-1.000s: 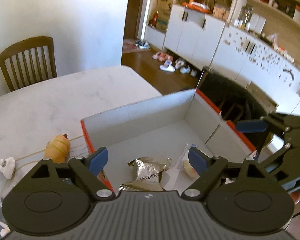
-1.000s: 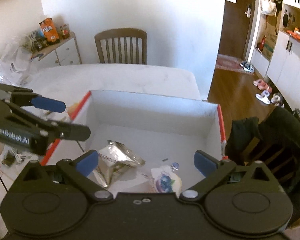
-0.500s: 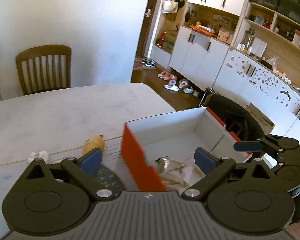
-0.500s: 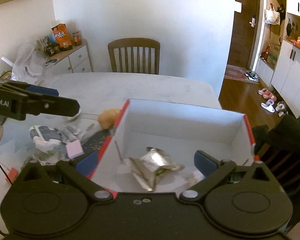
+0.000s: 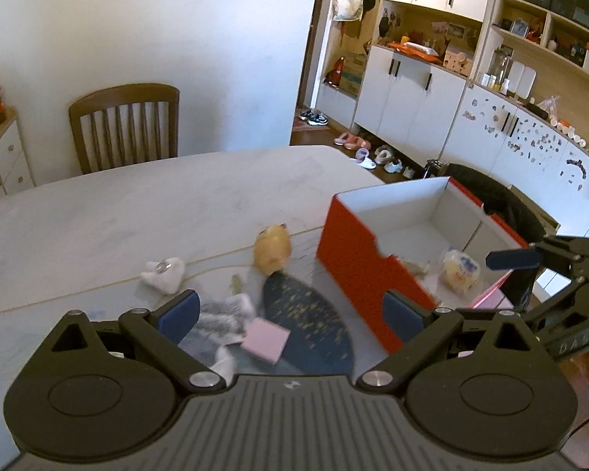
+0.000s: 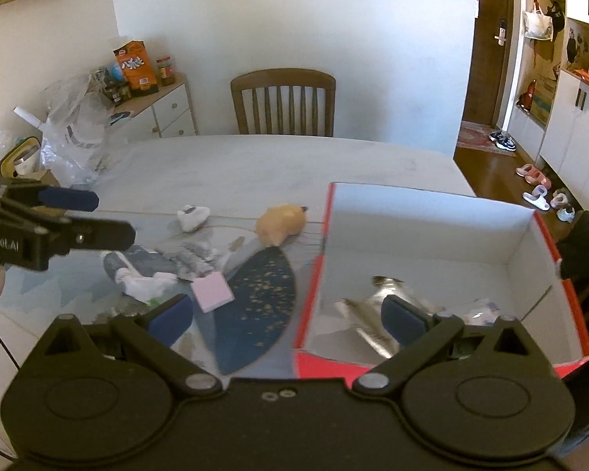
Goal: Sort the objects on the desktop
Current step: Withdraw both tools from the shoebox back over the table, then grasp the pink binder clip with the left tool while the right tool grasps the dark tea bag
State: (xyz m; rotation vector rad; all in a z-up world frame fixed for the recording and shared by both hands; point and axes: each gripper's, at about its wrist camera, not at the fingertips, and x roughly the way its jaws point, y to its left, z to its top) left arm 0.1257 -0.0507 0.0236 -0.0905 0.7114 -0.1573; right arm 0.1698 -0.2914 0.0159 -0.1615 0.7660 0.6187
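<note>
A red box with a white inside stands on the table's right; in the right wrist view its wall is white. Inside lie a silver foil packet and a clear bagged item. Left of the box lie an orange plush toy, a dark blue oval pad, a pink pad, a grey-white sock and a small white object. My left gripper is open and empty above the loose items. My right gripper is open and empty over the box's left wall.
The marble table stretches to the far side, where a wooden chair stands. A dark chair with a black garment stands behind the box. A sideboard with plastic bags sits at the far left.
Both grippers have pulled back and to the left from over the box's inside. The loose items left of the box have come into view. Both stay open and empty.
</note>
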